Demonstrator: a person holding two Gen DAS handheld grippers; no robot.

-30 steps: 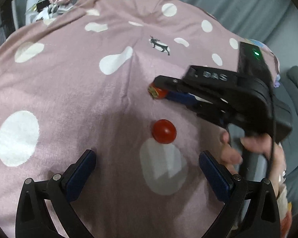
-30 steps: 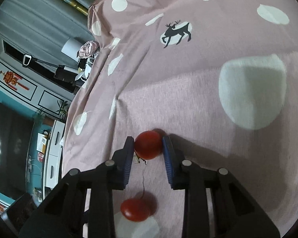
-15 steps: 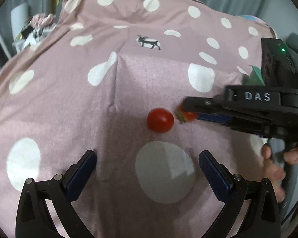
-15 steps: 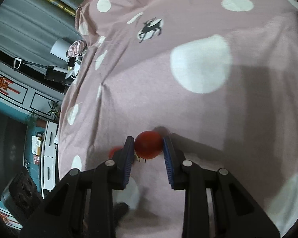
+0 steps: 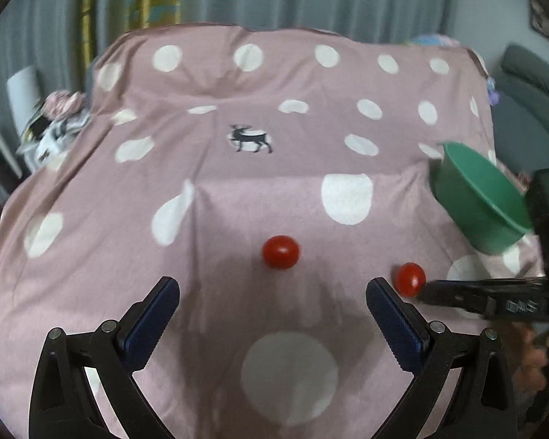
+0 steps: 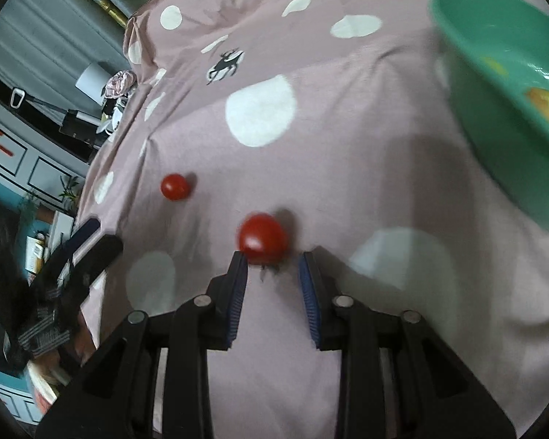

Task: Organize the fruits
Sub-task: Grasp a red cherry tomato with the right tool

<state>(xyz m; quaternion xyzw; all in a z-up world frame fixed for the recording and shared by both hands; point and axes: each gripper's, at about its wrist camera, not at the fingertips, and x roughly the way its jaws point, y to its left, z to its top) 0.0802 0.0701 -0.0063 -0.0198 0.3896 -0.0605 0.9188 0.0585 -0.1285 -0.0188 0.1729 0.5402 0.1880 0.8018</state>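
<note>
Left wrist view: the left gripper (image 5: 272,309) stands wide and empty; a loose cherry tomato (image 5: 280,251) lies on the dotted cloth (image 5: 91,241) ahead.

Right wrist view: the right gripper (image 6: 272,261) pinches a second tomato (image 6: 262,238) at its fingertips, near the green bowl (image 6: 501,117). It looks light, slick and easily crushed, best gripped gently across its middle.

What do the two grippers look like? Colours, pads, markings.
Both are black plastic. The left gripper has two angled fingers with ribbed dark-blue pads and silver pivot bolts. The right gripper is built the same, with white "DAS" lettering on its side and a green light on its body.
</note>
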